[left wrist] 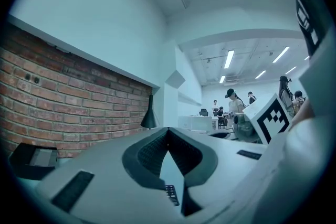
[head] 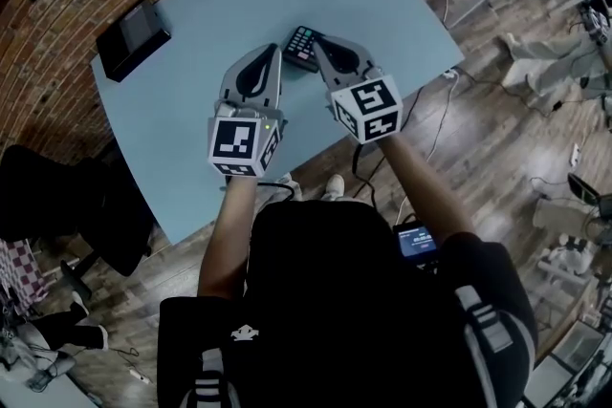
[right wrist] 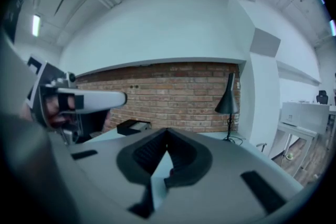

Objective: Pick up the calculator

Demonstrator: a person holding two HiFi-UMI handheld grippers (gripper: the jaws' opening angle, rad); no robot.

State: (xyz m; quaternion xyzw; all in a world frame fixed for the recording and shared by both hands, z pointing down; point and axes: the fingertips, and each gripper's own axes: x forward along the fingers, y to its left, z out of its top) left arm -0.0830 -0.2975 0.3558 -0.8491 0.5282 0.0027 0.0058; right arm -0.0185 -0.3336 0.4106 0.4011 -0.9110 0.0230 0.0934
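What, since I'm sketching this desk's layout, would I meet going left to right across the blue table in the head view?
black box-shaped device → left gripper → calculator → right gripper. The cable ring at the far edge sits above the calculator and right gripper, so it is left out.

- Cool, even, bluish indoor light; only soft shadows on the table [head: 220, 43].
- Ceiling strip lights [left wrist: 229, 59] glare at centre right in the left gripper view.
- Fisheye bending, dark rounded corners; the left gripper [left wrist: 168, 129] nearest the lens looks soft.
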